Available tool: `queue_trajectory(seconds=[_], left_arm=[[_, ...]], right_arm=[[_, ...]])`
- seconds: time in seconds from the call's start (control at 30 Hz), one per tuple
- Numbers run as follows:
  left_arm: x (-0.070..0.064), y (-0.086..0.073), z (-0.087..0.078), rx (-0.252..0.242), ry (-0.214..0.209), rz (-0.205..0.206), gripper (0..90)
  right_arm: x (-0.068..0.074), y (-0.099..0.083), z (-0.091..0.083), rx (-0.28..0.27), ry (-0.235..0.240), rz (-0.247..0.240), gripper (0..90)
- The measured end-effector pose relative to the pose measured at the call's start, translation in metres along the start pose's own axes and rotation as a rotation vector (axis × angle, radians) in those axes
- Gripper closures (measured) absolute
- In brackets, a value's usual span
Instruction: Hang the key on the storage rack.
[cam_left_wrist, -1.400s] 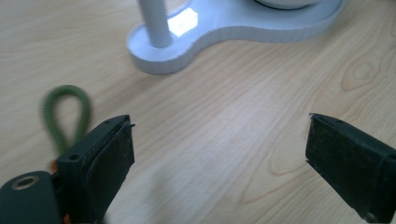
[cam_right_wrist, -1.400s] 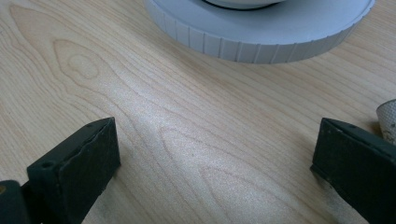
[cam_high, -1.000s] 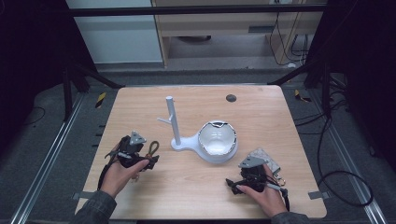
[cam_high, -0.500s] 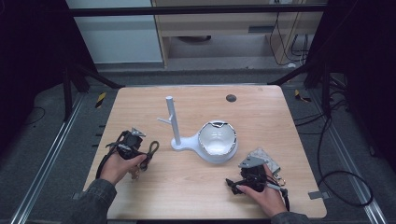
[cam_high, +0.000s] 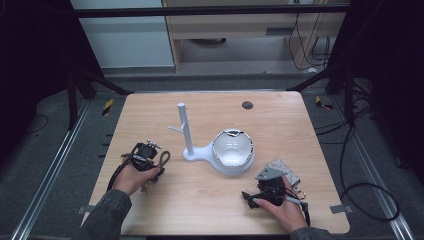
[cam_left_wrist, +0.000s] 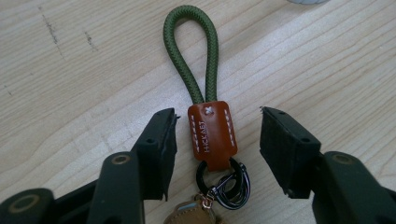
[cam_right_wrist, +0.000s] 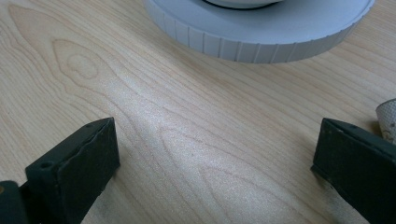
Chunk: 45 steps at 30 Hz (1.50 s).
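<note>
Both tools (cam_left_wrist: 215, 130) agape, keychain (cam_left_wrist: 205, 112) between

We see a small dark round spot (cam_high: 247, 105) near the far edge of the wooden table (cam_high: 300, 130), toward its right corner.

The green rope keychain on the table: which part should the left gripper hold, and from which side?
Grip the brown leather tab of the keychain. It lies flat between the open left gripper jaws, so close them across its two stitched edges, coming from the ring end. The rope loop is rounder and probably slips more.
</note>
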<state>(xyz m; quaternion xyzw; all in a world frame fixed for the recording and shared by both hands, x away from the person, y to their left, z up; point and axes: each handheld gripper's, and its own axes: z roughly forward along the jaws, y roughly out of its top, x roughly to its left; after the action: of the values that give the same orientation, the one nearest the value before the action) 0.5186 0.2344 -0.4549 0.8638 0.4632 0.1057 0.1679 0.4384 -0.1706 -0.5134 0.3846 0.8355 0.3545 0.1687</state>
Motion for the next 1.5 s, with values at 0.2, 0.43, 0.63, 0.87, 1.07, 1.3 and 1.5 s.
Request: queue_trajectory(seconds=[0.2, 0.43, 0.63, 0.87, 1.07, 1.3, 1.5], left_arm=[[0.004, 0.001, 0.004, 0.021, -0.013, -0.025, 51.9], [0.005, 0.001, 0.009, 0.032, -0.02, -0.024, 56.0], [0.005, 0.002, 0.011, 0.035, -0.02, -0.021, 58.3], [0.003, 0.003, 0.013, 0.036, 0.0, -0.001, 61.6], [0.001, 0.002, 0.013, 0.027, 0.011, 0.017, 65.5], [0.001, -0.006, -0.007, -0.061, 0.012, 0.024, 65.7], [0.0, -0.022, -0.038, -0.212, 0.014, 0.044, 65.8]], right_arm=[[0.0, 0.0, 0.0, 0.0, 0.001, 0.002, 0.4], [0.0, 0.0, 0.0, 0.002, 0.002, 0.004, 0.4], [0.001, 0.0, 0.0, 0.002, 0.003, 0.005, 0.4], [0.001, 0.0, 0.0, 0.002, 0.004, 0.005, 0.4], [0.0, 0.0, 0.0, 0.002, 0.003, 0.005, 0.4], [0.0, 0.0, 0.0, 0.001, 0.002, 0.003, 0.4], [0.0, 0.0, 0.0, 0.001, 0.003, 0.003, 0.4]])
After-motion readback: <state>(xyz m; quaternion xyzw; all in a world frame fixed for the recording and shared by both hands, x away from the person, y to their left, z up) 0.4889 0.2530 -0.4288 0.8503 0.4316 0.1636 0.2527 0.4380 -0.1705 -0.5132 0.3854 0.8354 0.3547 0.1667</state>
